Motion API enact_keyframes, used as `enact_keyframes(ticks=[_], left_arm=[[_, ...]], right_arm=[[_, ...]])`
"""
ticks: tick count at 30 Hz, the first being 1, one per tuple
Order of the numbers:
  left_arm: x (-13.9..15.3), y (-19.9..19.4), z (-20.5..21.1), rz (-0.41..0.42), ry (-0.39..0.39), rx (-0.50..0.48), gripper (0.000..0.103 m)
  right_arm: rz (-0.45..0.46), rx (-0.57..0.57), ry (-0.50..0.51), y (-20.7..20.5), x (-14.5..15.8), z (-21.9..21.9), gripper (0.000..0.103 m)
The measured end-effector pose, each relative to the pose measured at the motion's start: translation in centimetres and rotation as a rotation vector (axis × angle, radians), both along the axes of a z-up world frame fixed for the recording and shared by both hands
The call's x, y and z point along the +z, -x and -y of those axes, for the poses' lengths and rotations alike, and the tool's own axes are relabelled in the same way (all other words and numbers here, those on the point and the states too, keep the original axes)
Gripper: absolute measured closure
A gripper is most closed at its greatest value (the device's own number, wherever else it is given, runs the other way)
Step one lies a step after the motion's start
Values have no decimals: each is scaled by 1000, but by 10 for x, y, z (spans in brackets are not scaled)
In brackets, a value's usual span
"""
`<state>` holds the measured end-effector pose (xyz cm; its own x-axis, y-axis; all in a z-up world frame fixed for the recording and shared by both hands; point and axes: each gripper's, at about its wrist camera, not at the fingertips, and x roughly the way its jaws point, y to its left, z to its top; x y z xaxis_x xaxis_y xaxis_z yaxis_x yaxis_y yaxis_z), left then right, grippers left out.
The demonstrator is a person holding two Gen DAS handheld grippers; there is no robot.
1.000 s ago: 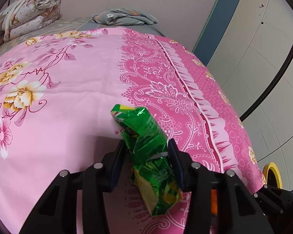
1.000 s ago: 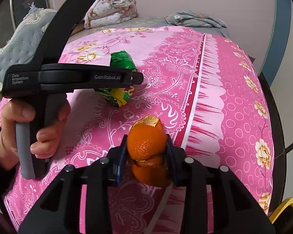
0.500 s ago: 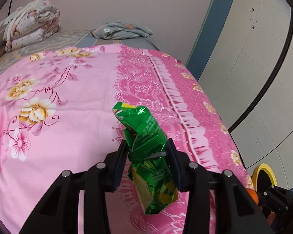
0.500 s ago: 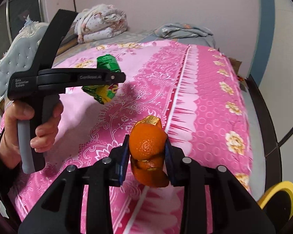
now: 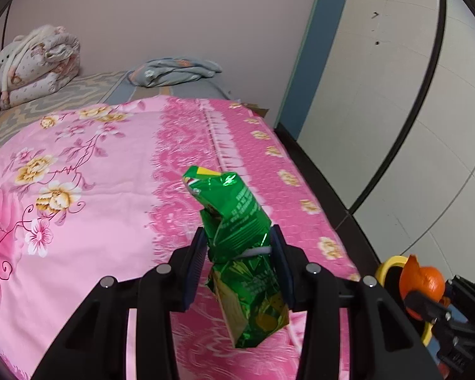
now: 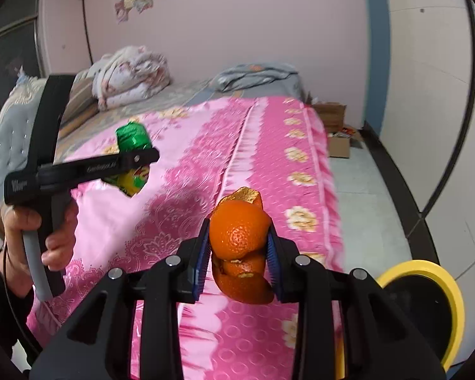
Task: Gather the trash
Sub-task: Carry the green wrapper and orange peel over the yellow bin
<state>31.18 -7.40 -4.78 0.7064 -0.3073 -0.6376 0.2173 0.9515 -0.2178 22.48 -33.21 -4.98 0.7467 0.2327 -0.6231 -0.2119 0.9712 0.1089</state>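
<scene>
Left tongs (image 5: 239,264): clamped on green snack wrapper (image 5: 237,243), pads pressing crumpled foil at mid-height, narrow gap. Wrapper upright in grip, top end sticking out toward 12 o'clock, bottom end hanging below pads toward 6. Held clear above pink floral bedspread (image 5: 88,190), not touching it.

Right tongs (image 6: 239,258): clamped on orange peel (image 6: 239,231), pads on both sides of rounded piece, narrow gap too. Loose curl of peel hanging under pads toward 6 o'clock, torn edge poking up at 12. Also clear of bedspread.

Cross-views:
- right wrist view: left tongs at 9 o'clock, seen side-on, wrapper pinched at tip, person's hand (image 6: 31,237) wrapped round grey handle, dark sleeve at 8 o'clock
- left wrist view: right tongs at 4 o'clock with peel in them, well apart from wrapper

Surroundings:
- yellow-rimmed bin (image 6: 443,281) on floor at 4 o'clock in right wrist view, dark inside, just beside bed edge; sliver of rim behind peel in left wrist view
- folded floral quilt (image 5: 34,66) at 10 o'clock, far end of bed
- grey-blue cloth (image 5: 174,71) bunched at 12 o'clock against wall
- cardboard boxes (image 6: 335,126) on floor at 2 o'clock past bed corner, right wrist view
- slight motion blur on bedspread edges in both views
</scene>
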Motion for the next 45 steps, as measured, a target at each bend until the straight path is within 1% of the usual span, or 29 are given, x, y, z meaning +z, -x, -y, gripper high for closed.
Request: enact_keyframes(ticks=[6, 12, 16, 20, 23, 25, 29, 33, 37, 45], left_arm=[[24, 21, 29, 53, 1, -50, 65], [49, 42, 61, 97, 41, -98, 65], [63, 54, 89, 125, 56, -154, 65], [72, 63, 116, 146, 68, -208, 65], [78, 70, 139, 155, 80, -247, 65], [79, 72, 156, 156, 83, -277, 65], [72, 72, 187, 140, 82, -318, 65], [56, 68, 211, 110, 69, -343, 65], [34, 68, 238, 77, 33, -369, 65], [-14, 63, 280, 9, -49, -425, 65]], right_arm=[[54, -79, -25, 22, 26, 38, 73], [99, -178, -81, 43, 50, 85, 73], [138, -252, -102, 58, 62, 115, 73], [173, -325, -110, 72, 73, 144, 73], [200, -394, -129, 86, 80, 168, 73], [221, -452, -121, 94, 83, 183, 73], [226, -546, -133, 107, 83, 210, 73], [191, -623, -156, 112, 70, 236, 73], [154, -663, -173, 111, 52, 253, 73], [90, -716, -190, 103, 16, 274, 72]])
